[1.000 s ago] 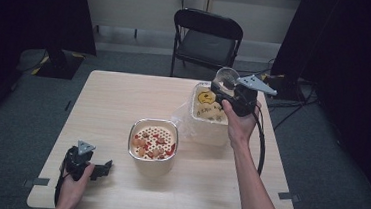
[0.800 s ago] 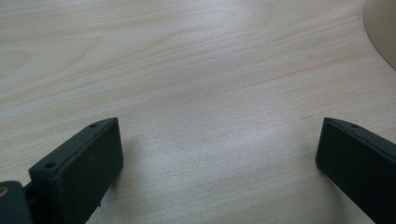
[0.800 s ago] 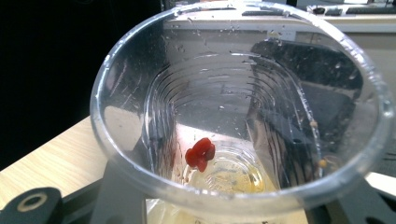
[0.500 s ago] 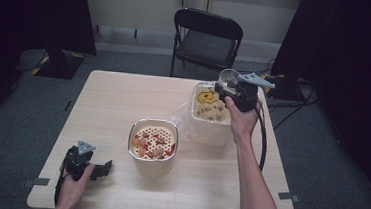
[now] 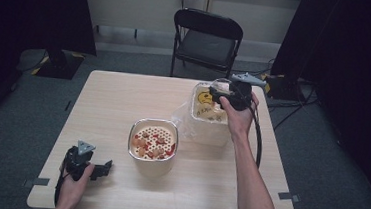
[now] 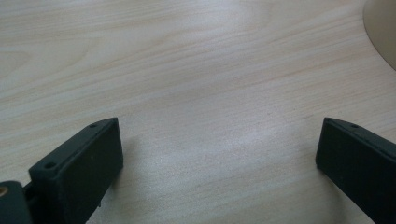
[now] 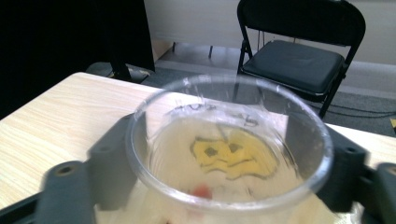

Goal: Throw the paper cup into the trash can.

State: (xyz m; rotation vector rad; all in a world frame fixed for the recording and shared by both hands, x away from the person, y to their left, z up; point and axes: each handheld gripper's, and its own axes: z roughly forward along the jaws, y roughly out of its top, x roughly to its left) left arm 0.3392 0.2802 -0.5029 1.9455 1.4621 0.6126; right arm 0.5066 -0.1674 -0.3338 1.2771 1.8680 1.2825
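Clear plastic for the cup (image 7: 229, 116), hanging over the white tub (image 5: 206, 133) at the table's (image 5: 123, 99) far right. Seen through its wall: a yellow cartoon face (image 7: 231, 156) and some dark scribble on the tub's thin film liner (image 5: 182, 119), which spills crumpled over the left side. A red blur low inside the cup, too smeared to say whether in the cup or below it.

Nearer the middle of the table, well apart from the tub, a steel-rimmed bowl (image 5: 151, 164) with a perforated insert. Holds a scatter of red and tan pieces (image 5: 151, 144).

Behind the table, a black folding chair (image 5: 206, 36), clear of everything. Between bowl and tub, only the bulge of liner.

Right gripper (image 5: 223, 92), in the right hand (image 5: 237, 116), above the tub: jaws just opening, now spread wide, one on either side of the cup, with no plain squeeze on its wall.

Left gripper (image 5: 99, 169), in the left hand (image 5: 72, 181), down at the near left corner, lying on the wood. Jaws gaping, bare tabletop between them, the bowl's edge just off to one side.
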